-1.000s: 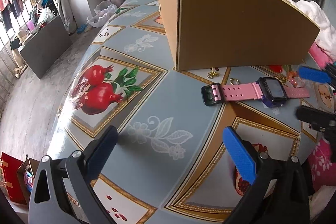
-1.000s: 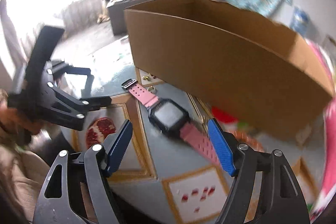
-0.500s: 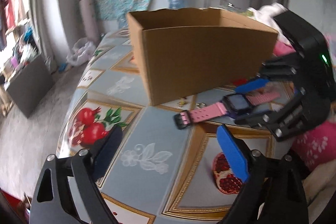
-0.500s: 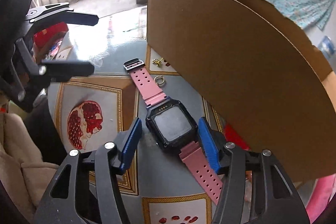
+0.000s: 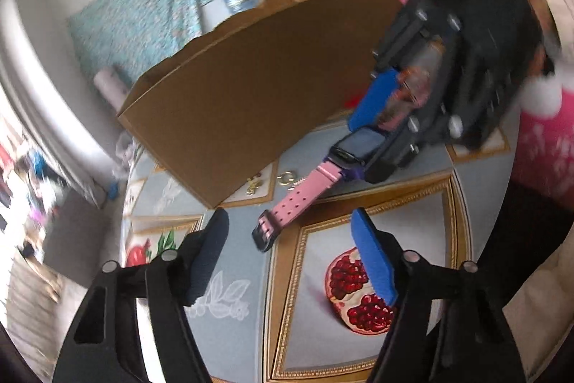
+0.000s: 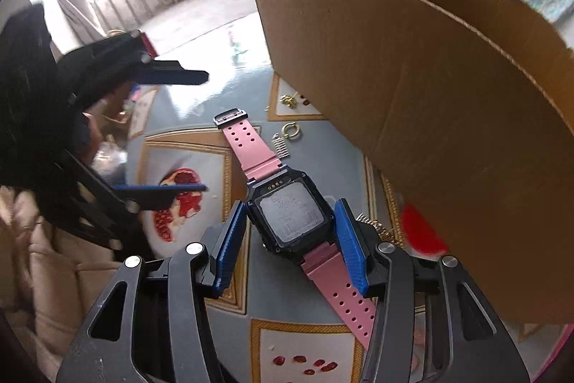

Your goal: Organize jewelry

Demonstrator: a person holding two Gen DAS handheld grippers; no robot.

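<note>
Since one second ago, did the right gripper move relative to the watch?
Yes. The right gripper closed in on the watch beside the cardboard box; its jaws have just been closing, now flanking the case.

The right gripper [image 6: 291,232] pointed steeply downward, its blue pads [image 6: 349,248] closed against the two sides of the watch [image 6: 291,216] case. The left gripper [image 5: 288,255] hovered beside it, angled down, nothing between its jaws, which had just been closing.
</note>
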